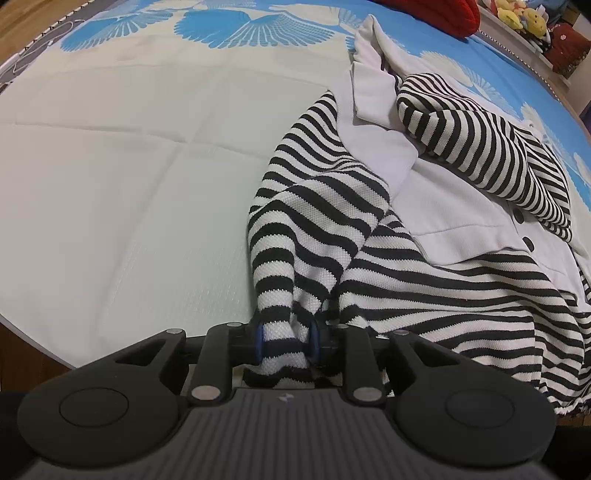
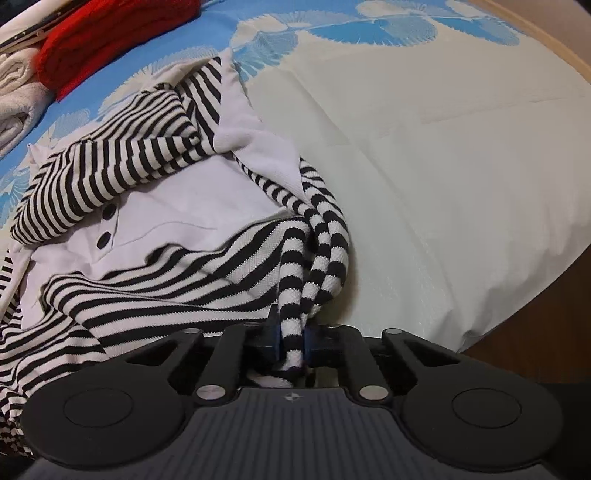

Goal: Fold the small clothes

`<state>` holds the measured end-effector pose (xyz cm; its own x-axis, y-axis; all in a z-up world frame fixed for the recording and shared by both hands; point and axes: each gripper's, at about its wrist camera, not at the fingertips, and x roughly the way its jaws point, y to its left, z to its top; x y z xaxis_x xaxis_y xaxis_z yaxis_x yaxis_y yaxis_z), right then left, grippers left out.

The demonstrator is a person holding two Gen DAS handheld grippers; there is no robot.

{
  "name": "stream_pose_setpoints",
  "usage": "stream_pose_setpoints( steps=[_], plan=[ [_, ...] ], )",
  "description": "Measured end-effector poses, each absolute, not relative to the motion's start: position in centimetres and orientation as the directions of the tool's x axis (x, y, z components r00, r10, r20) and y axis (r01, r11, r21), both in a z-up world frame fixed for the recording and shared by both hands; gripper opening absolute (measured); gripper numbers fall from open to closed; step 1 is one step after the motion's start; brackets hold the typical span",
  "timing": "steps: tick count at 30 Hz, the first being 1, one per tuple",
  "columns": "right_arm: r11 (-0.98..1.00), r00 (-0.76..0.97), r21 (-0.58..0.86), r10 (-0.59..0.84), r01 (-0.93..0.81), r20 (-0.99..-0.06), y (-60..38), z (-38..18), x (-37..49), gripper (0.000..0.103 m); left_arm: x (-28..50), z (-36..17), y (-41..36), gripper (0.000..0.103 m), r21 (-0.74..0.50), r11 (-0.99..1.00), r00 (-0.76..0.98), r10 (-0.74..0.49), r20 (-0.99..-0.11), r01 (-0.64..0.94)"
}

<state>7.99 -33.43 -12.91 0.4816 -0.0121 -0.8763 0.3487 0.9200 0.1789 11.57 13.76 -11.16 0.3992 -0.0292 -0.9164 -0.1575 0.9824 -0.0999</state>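
Observation:
A small black-and-white striped top (image 1: pixel 443 291) with a white collar panel and dark buttons lies crumpled on the bed. In the left wrist view my left gripper (image 1: pixel 286 341) is shut on a bunched corner of its striped hem, at the garment's left side near the bed's front edge. In the right wrist view the same striped top (image 2: pixel 155 280) spreads to the left, and my right gripper (image 2: pixel 293 345) is shut on a narrow twisted bunch of its striped fabric at the right side. The blue pads press the cloth in both views.
The bed (image 1: pixel 129 184) has a pale quilted cover with a blue fan pattern at the far side. A red knitted item (image 2: pixel 110 40) and folded white cloth (image 2: pixel 18 107) lie at the back left. Plush toys (image 1: pixel 521 16) sit beyond the bed. Wooden floor (image 2: pixel 535 325) shows past the edge.

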Motion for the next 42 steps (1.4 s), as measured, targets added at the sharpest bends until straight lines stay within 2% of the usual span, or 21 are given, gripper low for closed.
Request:
stream_pose_setpoints(
  steps=[4,6,9,14,25,27,29,32,36,39,41,42],
  plan=[
    [0.916,0.484,0.185,-0.011,0.355,-0.875,-33.6,-12.9,7.9,0.01,11.4,-11.1,13.7,0.025,-0.096,0.984,0.401,-0.027,-0.916,-0.153],
    [0.912,0.475,0.189,-0.008,0.365,-0.88,-33.7,-13.0,8.0,0.018,11.3,-11.0,13.9,0.026,-0.108,0.981,0.399,-0.034,-0.916,-0.163],
    [0.907,0.461,0.186,-0.01,0.377,-0.887,-33.7,-13.3,7.9,0.023,11.1,-10.9,15.0,0.029,-0.156,0.967,0.392,-0.067,-0.918,-0.2],
    [0.904,0.455,0.19,-0.005,0.382,-0.89,-33.8,-13.3,7.9,0.026,10.9,-10.8,16.2,0.034,-0.23,0.941,0.377,-0.125,-0.918,-0.248],
    [0.906,0.447,0.198,0.011,0.374,-0.894,-34.1,-13.4,7.8,0.029,10.7,-10.5,16.0,0.047,-0.227,0.934,0.408,-0.1,-0.907,-0.276],
    [0.908,0.446,0.195,0.009,0.372,-0.895,-34.1,-13.4,7.7,0.03,10.8,-10.2,15.9,0.054,-0.245,0.927,0.431,-0.106,-0.896,-0.282],
    [0.908,0.445,0.192,0.007,0.373,-0.896,-34.1,-13.4,7.7,0.031,11.1,-10.0,15.6,0.07,-0.252,0.926,0.446,-0.107,-0.888,-0.28],
    [0.909,0.437,0.177,-0.006,0.377,-0.9,-34.0,-13.4,7.5,0.04,11.4,-10.3,15.2,0.077,-0.239,0.932,0.442,-0.1,-0.891,-0.272],
    [0.913,0.427,0.161,-0.015,0.374,-0.904,-33.8,-13.5,7.2,0.043,11.4,-11.0,14.7,0.078,-0.212,0.942,0.408,-0.093,-0.908,-0.258],
    [0.922,0.424,0.147,-0.021,0.358,-0.905,-33.6,-13.6,7.1,0.043,11.2,-11.2,13.7,0.077,-0.119,0.971,0.392,-0.03,-0.919,-0.205],
    [0.928,0.424,0.137,-0.024,0.347,-0.906,-33.4,-13.6,7.1,0.042,10.9,-11.3,13.4,0.066,-0.076,0.98,0.388,0.001,-0.922,-0.184],
    [0.93,0.423,0.135,-0.024,0.342,-0.906,-33.3,-13.6,7.1,0.036,10.9,-11.3,13.4,0.057,-0.07,0.983,0.39,0.003,-0.921,-0.173]
  ],
)
